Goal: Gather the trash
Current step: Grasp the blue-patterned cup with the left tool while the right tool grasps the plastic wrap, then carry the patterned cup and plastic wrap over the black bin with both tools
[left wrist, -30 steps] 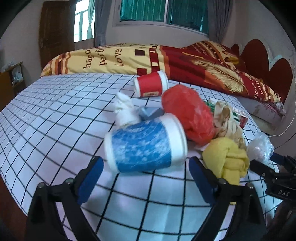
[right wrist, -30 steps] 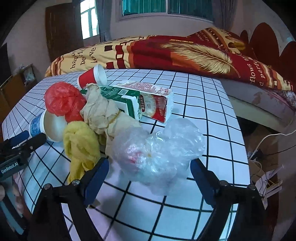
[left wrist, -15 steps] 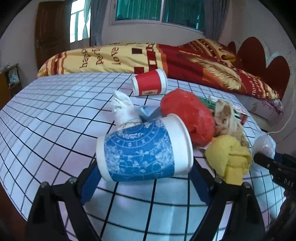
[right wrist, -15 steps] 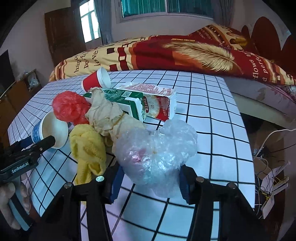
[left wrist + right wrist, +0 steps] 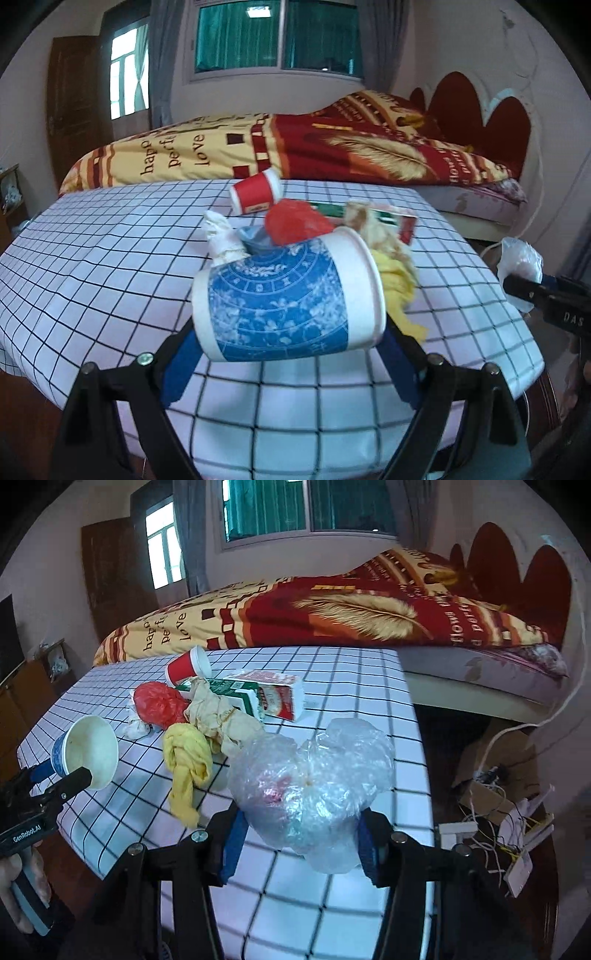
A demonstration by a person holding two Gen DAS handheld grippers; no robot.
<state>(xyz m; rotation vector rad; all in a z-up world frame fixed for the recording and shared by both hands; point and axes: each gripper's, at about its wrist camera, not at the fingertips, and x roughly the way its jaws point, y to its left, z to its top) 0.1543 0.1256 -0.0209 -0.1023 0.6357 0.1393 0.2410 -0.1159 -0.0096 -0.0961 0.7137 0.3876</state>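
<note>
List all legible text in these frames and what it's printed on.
"GenRobot.AI": left hand-held gripper body.
"DAS": right hand-held gripper body, cut off.
"love", "perf…", "hap…": bedspread.
"flows", "perf…": bedspread, red end.
Carton print, red cup label: too blurred.

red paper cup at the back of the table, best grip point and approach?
Grip the red paper cup across its side wall near the middle, one pad on each side. It lies tipped over with its white open mouth facing right and away from the camera, so come down from above, tool crosswise to the cup's axis. The carton sits close on its right, so the left looks clearer.
</note>
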